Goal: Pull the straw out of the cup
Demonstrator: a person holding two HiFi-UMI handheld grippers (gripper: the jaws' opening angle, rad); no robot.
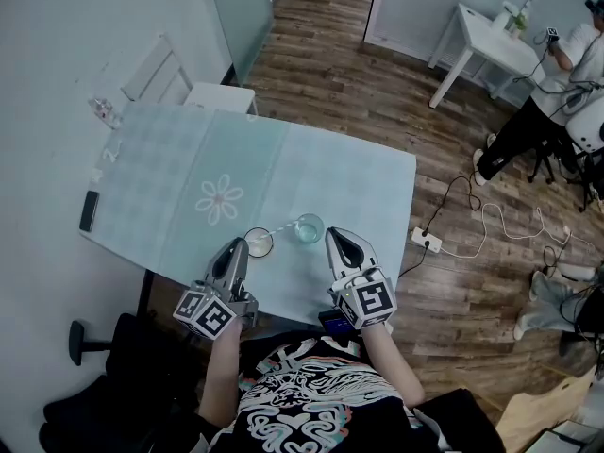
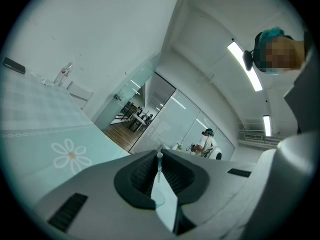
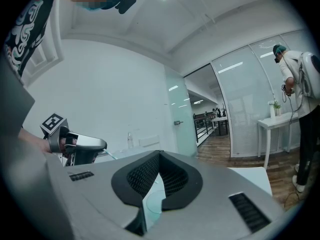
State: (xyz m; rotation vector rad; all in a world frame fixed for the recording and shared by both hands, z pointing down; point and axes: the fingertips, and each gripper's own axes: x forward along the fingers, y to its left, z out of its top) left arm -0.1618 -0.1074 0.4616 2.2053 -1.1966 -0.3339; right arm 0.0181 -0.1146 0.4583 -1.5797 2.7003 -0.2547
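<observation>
A clear teal cup stands near the table's front edge, between my two grippers. A thin pale straw slants from that cup's rim towards my left gripper, passing over a second round clear cup. In the left gripper view the straw stands pinched between the dark pads of the left gripper. The right gripper view shows the left gripper with the straw sticking out of its tips. My right gripper sits just right of the teal cup, shut and empty.
The table has a pale cloth with a flower print. A black phone and a clear bottle lie at its left. A power strip with cables lies on the wooden floor. A person stands far right.
</observation>
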